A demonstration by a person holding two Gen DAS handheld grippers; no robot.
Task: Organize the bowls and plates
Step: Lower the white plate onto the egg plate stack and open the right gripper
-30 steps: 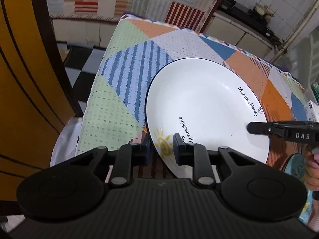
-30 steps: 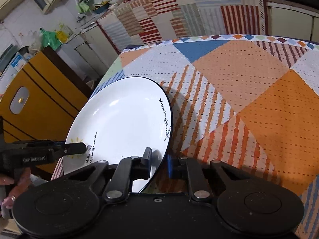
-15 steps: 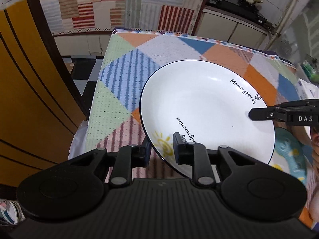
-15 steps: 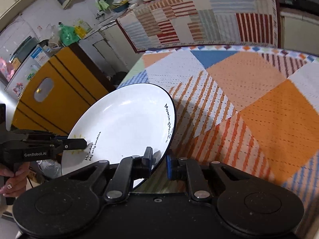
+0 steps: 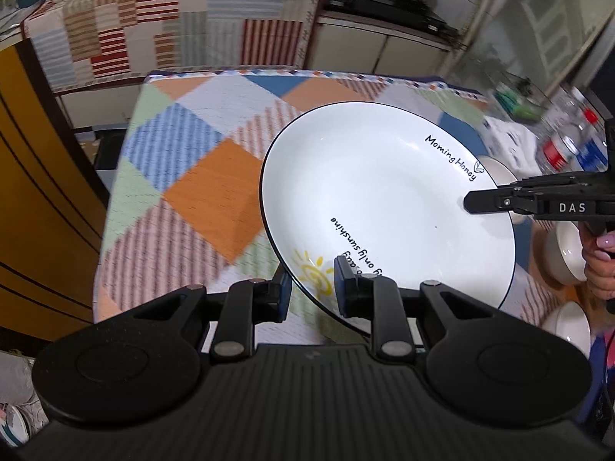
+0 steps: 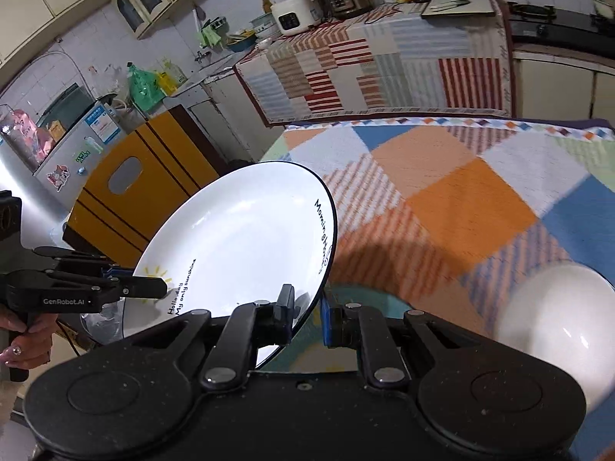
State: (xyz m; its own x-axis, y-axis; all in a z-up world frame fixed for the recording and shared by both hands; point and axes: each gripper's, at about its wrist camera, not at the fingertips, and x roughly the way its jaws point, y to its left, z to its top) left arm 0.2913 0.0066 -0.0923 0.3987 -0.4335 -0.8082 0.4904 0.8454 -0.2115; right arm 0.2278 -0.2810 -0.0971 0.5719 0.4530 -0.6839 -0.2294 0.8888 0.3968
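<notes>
A large white plate [image 5: 384, 207] with a thin dark rim, a yellow sun and black lettering is held in the air above the patchwork tablecloth [image 5: 200, 176], tilted. My left gripper [image 5: 310, 292] is shut on its near rim by the sun. My right gripper [image 6: 308, 317] is shut on the opposite rim of the plate [image 6: 238, 246]. Each gripper shows in the other's view: the right one [image 5: 499, 203] and the left one [image 6: 142, 290].
White bowls [image 5: 569, 253] sit at the right below the plate, and one white bowl [image 6: 557, 315] shows in the right wrist view. A teal plate [image 6: 369, 307] lies under the right gripper. Bottles [image 5: 565, 146] stand at the far right. A yellow cabinet [image 5: 34, 199] flanks the table's left.
Both grippers have lifted the plate higher and carried it to the right over the table. The white bowls and teal plate have come into view beneath it.
</notes>
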